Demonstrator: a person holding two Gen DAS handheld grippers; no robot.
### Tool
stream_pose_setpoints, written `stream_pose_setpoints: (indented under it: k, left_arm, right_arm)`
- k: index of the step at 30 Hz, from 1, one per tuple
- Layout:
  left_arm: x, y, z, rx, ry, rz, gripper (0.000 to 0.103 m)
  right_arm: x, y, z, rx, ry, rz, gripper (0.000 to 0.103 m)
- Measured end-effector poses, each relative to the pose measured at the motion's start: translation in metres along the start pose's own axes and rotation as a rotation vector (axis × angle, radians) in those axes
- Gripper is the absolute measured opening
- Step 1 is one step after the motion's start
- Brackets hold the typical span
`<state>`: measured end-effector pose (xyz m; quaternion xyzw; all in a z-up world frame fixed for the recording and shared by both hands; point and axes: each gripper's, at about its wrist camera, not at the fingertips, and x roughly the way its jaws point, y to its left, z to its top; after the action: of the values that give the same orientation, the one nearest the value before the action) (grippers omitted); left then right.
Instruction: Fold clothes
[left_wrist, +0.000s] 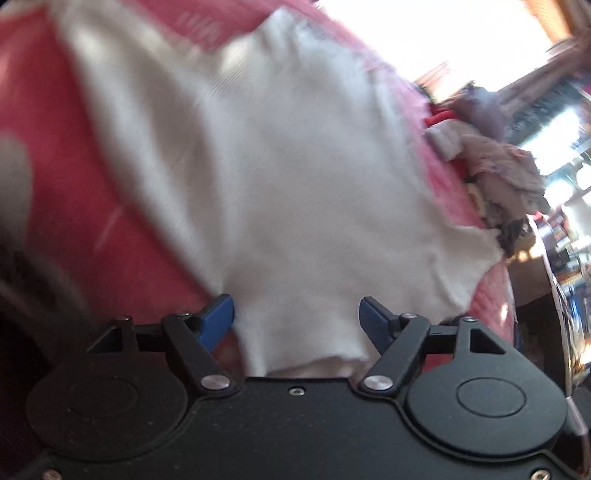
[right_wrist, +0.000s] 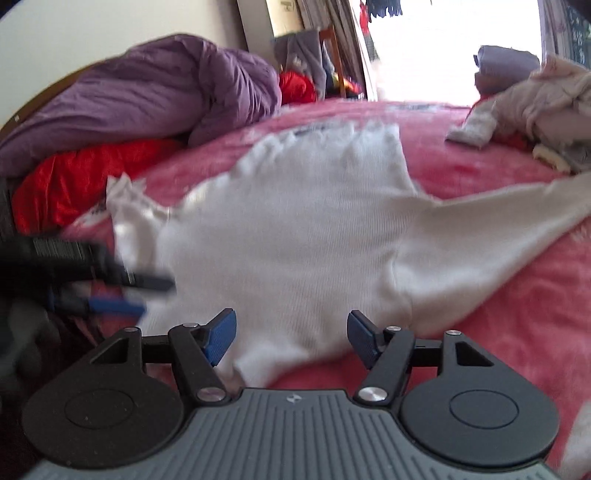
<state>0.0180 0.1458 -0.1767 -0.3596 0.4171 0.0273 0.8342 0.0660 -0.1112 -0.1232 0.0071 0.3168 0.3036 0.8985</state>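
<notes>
A white knit sweater lies spread on a bed covered with a pink blanket. All other places here are given from the sweater.

In the right wrist view the sweater's body fills the middle of the bed. One sleeve stretches away to the right across the blanket, and the other side is bunched up at the left. The right gripper hovers at the sweater's near edge with its blue pads wide apart; cloth lies between them, but neither pad presses on it. At the sweater's left side the left gripper shows as a dark blur with a blue finger, just beside or over the cloth; which one cannot be told from this view.

In the left wrist view the left gripper also stands apart, both blue pads clear of each other. A narrow end of the sweater runs down between them, and the left pad sits right at the cloth's edge.

Beyond the sweater, to its far left, a purple quilt is heaped over something red. To its far right a pile of pale clothes rests on the blanket, well apart from the sweater's body and near the end of the sleeve. Bright window light washes out the far side of the room.
</notes>
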Motion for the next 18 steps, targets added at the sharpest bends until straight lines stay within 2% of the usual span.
stream_pose_setpoints:
  k: [8, 14, 18]
  left_arm:
    - [-0.017, 0.004, 0.002, -0.041, 0.017, -0.009, 0.076]
    - [-0.030, -0.001, 0.004, -0.020, 0.014, -0.011, 0.076]
    - [-0.041, -0.012, 0.011, 0.070, -0.026, 0.008, 0.076]
  right_arm:
    - [0.034, -0.008, -0.027, -0.043, 0.124, -0.082, 0.069]
    - [0.001, -0.032, -0.025, 0.164, 0.118, -0.036, 0.069]
    - [-0.016, -0.052, -0.025, 0.270, 0.072, -0.049, 0.069]
